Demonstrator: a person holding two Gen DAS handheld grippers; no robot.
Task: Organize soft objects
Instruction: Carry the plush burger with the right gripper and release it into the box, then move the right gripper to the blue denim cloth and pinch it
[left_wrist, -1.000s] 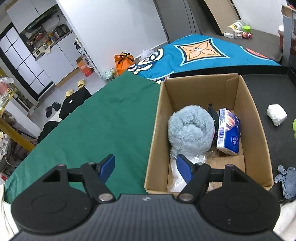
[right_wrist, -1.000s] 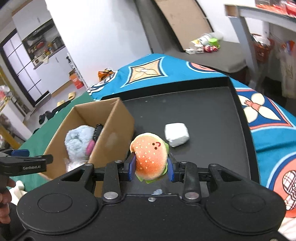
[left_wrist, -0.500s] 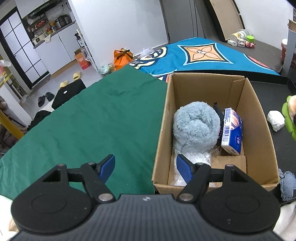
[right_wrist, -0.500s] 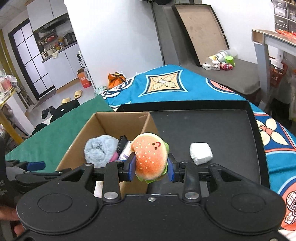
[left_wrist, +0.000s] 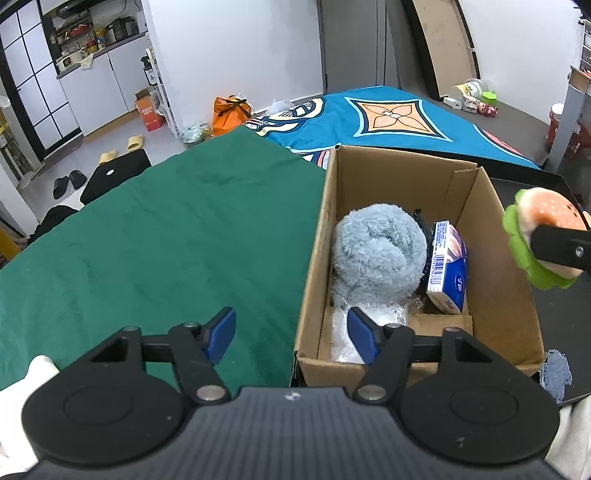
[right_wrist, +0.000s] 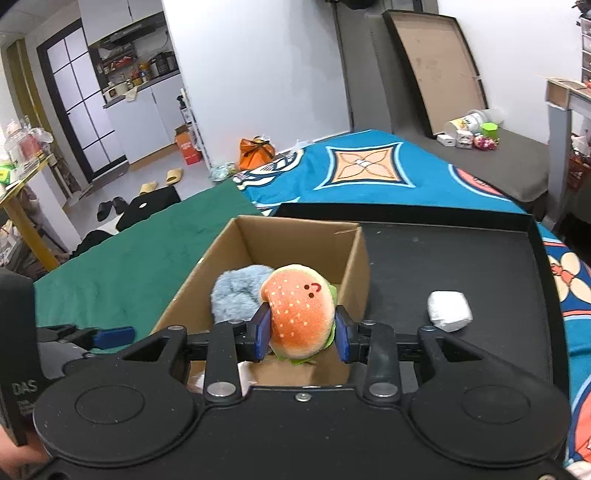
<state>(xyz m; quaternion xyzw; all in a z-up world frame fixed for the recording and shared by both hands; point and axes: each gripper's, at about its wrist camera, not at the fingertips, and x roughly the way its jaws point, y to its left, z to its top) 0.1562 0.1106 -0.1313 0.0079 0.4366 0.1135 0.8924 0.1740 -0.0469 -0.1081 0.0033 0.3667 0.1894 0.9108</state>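
Note:
My right gripper (right_wrist: 301, 332) holds an orange burger plush (right_wrist: 299, 314) over the near end of the open cardboard box (right_wrist: 295, 240); its jaws are opening with the plush still between the pads. In the left wrist view the burger plush (left_wrist: 543, 236) hangs over the box's right wall. Inside the box (left_wrist: 391, 173) lie a fluffy grey-blue roll (left_wrist: 376, 251), a blue tissue pack (left_wrist: 447, 269) and clear plastic. My left gripper (left_wrist: 291, 330) is closing astride the box's near left corner, and its pads touch nothing.
The box sits at the left end of a black tray (right_wrist: 461, 258), beside a green cloth (left_wrist: 166, 240). A white wad (right_wrist: 448, 310) lies on the tray to the right of the box. A blue-grey rag (left_wrist: 556, 373) lies by the box's near right corner.
The right gripper carried the burger plush left, from over the tray to above the box. The left gripper's jaws narrowed and it shifted slightly along the box's near corner.

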